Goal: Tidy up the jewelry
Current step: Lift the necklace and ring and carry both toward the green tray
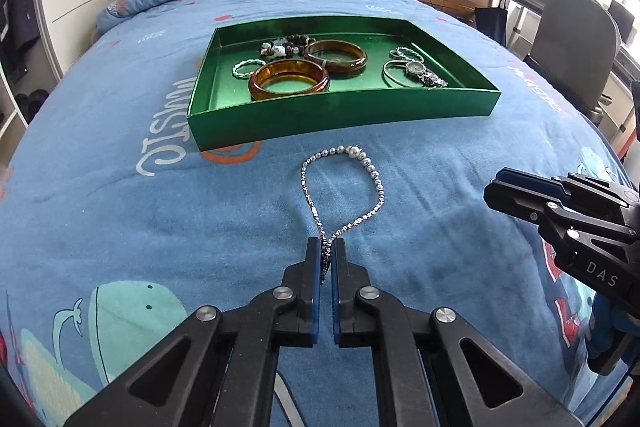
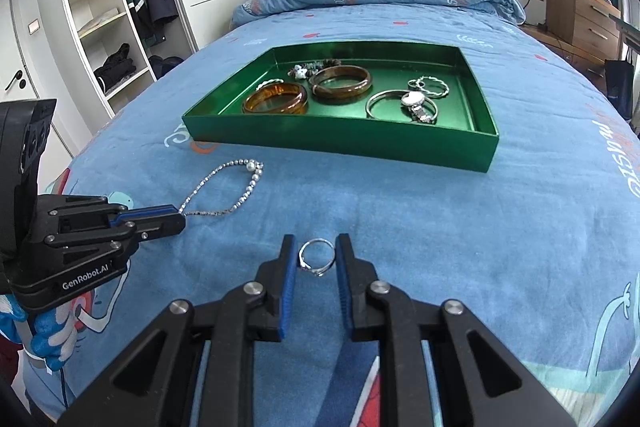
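Left wrist view shows the left claw (image 1: 328, 251) pinched shut on the near end of the beaded necklace (image 1: 344, 183), whose loop runs straight ahead of the tips toward the green tray (image 1: 344, 119); its long axis points at the tray's near wall, with the pearl end lying just short of it on the bed (image 1: 160, 219). Right wrist view shows the right claw (image 2: 317, 259) closed down around a silver ring (image 2: 317, 258), both pads at its sides, apparently gripping it, though the contact is hard to confirm. The ring sits well short of the tray, which lies directly ahead of it. Bangles (image 2: 276, 101) and a watch (image 2: 416, 105) already lie inside the tray. The left claw is nearer the tray's left half, the right claw nearer its middle, so each likely needs only a lift and a forward carry over the near wall.
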`<state>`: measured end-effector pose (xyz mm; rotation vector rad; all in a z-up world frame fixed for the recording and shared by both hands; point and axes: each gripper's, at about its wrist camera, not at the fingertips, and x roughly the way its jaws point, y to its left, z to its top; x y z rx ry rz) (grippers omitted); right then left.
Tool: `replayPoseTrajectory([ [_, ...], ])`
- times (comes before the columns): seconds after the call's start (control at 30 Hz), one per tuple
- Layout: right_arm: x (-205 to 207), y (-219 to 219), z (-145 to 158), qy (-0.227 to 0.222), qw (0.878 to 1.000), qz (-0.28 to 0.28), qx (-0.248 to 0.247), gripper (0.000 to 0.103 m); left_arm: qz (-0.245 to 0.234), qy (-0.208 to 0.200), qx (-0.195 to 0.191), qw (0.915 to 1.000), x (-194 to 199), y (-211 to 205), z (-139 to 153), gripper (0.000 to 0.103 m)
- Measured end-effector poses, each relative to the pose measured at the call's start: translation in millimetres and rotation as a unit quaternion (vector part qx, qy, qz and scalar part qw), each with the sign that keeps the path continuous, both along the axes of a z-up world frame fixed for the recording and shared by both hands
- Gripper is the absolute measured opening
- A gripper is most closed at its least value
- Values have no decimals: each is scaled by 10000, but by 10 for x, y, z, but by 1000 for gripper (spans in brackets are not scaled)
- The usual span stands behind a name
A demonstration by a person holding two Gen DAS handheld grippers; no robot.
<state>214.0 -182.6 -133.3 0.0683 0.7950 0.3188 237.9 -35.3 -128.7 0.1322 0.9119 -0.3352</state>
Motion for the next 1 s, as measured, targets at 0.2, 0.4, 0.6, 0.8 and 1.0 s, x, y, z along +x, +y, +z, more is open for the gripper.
replayPoseTrajectory([
  [0.2,-188,-89,139,-148,9998,-91,63,18,17,-339,74,9994,-152,-100,265,4],
  [0.4,-420,-209,267,-241,9994,-215,145,18,49,-679,154,9976,-351,-161,507,4],
  [0.6,-659,-329,424,-380,9986,-327,150,18,49,-862,212,9960,-550,-224,664,4],
  [0.8,-888,-414,566,-512,9977,-403,165,18,35,-1010,281,9945,-777,-268,781,4],
  [1.0,-1102,-482,658,-620,9967,-479,200,18,-1,-1212,462,9916,-975,-346,892,4],
])
